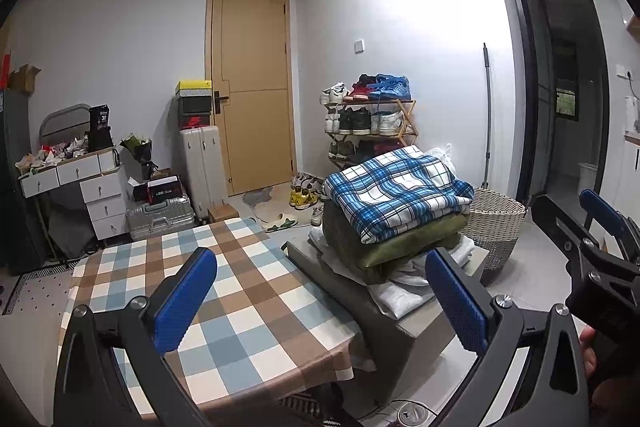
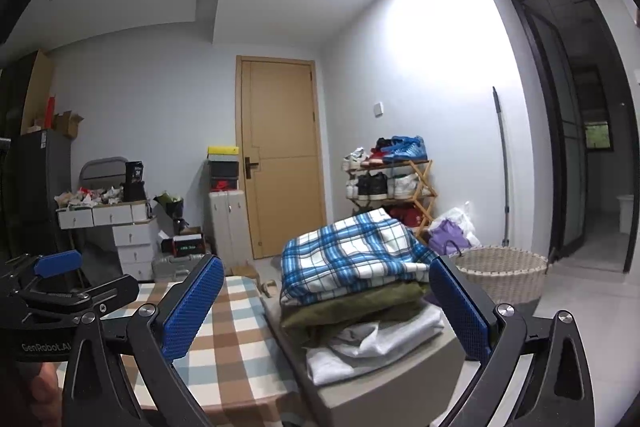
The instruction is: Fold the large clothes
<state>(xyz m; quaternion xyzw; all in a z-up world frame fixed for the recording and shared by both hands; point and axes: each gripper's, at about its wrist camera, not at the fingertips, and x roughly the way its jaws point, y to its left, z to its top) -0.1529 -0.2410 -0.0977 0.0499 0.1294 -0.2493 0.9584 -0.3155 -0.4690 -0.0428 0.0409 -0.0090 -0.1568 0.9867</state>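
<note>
Both grippers hang spread wide and empty: the left gripper (image 1: 324,301) over the brown, blue and white checked cloth-covered bench (image 1: 240,291), the right gripper (image 2: 326,311) before one stack of four folded garments. The blue-and-white plaid flannel garment (image 2: 352,259) lies on top, over one olive-green garment (image 2: 360,303), then two pale grey ones, all on a grey box-shaped stool (image 2: 392,375) just beside the bench. One woven cream laundry basket (image 2: 508,271) stands near.
</note>
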